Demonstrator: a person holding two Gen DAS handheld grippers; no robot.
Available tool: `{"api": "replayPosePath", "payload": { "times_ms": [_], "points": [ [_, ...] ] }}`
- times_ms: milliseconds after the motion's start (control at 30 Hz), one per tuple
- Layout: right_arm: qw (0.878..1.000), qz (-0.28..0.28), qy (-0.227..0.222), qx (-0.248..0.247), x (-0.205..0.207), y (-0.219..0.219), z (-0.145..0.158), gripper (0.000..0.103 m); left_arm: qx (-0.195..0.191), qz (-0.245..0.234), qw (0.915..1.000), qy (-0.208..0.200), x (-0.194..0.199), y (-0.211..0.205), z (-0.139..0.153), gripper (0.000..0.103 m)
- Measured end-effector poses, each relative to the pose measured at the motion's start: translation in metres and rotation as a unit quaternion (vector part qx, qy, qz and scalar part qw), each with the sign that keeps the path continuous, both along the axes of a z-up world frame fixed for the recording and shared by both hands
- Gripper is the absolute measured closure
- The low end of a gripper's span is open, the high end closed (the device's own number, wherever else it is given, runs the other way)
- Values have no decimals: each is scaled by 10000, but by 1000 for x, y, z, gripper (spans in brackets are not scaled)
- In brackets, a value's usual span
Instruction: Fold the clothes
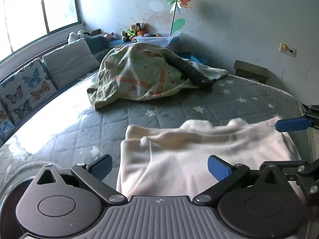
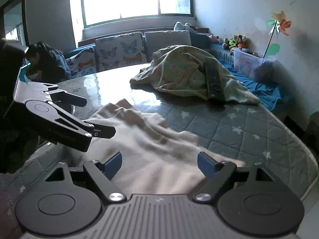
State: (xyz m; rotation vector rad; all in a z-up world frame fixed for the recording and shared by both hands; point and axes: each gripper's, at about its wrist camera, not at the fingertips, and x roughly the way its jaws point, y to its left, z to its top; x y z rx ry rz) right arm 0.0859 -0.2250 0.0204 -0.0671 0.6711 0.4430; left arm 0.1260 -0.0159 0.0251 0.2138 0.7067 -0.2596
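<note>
I counted one pale folded garment at the bottom centre of the left wrist view, and one patterned blanket heap mid-frame. One dark remote lay on that heap. Left of the frame I saw two butterfly cushions and one plain grey one. One pinwheel stood top centre, over one clear bin.

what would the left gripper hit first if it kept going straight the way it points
Most likely the pale pink garment: it lies on the bed right ahead of the open left gripper, between and just beyond its fingers. Past it comes the grey star-print mattress, then the patterned blanket heap. Depth is hard to judge.
</note>
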Motion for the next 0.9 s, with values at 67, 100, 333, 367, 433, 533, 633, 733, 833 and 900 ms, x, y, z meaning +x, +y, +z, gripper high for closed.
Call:
{"api": "replayPosePath", "payload": {
  "times_ms": [67, 100, 333, 367, 433, 533, 633, 733, 833, 900],
  "points": [
    [10000, 42, 14, 61, -6, 0, -2, 14, 23, -2, 10000, -10, -6, 0, -1, 0],
    [10000, 72, 26, 41, -8, 2, -3, 13, 37, -3, 10000, -14, -9, 0, -2, 0],
    [9998, 96, 132, -80, -13, 5, -16, 11, 210, 60, 9997, 64, -14, -2, -15, 0],
    [9998, 100, 138, -93, -14, 5, -17, 10, 210, 69, 9997, 85, -14, -2, -17, 0],
    [9998, 113, 134, -121, -15, 6, -19, 8, 211, 78, 9997, 100, -15, -2, -19, 0],
    [9997, 146, 111, -186, -16, 6, -22, 5, 224, 83, 9997, 97, -16, -2, -21, 0],
    [9995, 170, 85, -233, -18, 5, -23, 3, 220, 94, 9997, 63, -17, -2, -18, 0],
    [9995, 177, 57, -249, -22, 2, -21, 3, 251, 119, 9996, -56, -19, -1, -12, 0],
    [9994, 177, -11, -310, -29, -2, -21, 3, 335, 145, 9993, -56, -18, 1, -13, 0],
    [9991, 178, -60, -390, -35, -5, -22, 3, 337, 165, 9993, -7, -17, 4, -16, 0]
  ]
}}
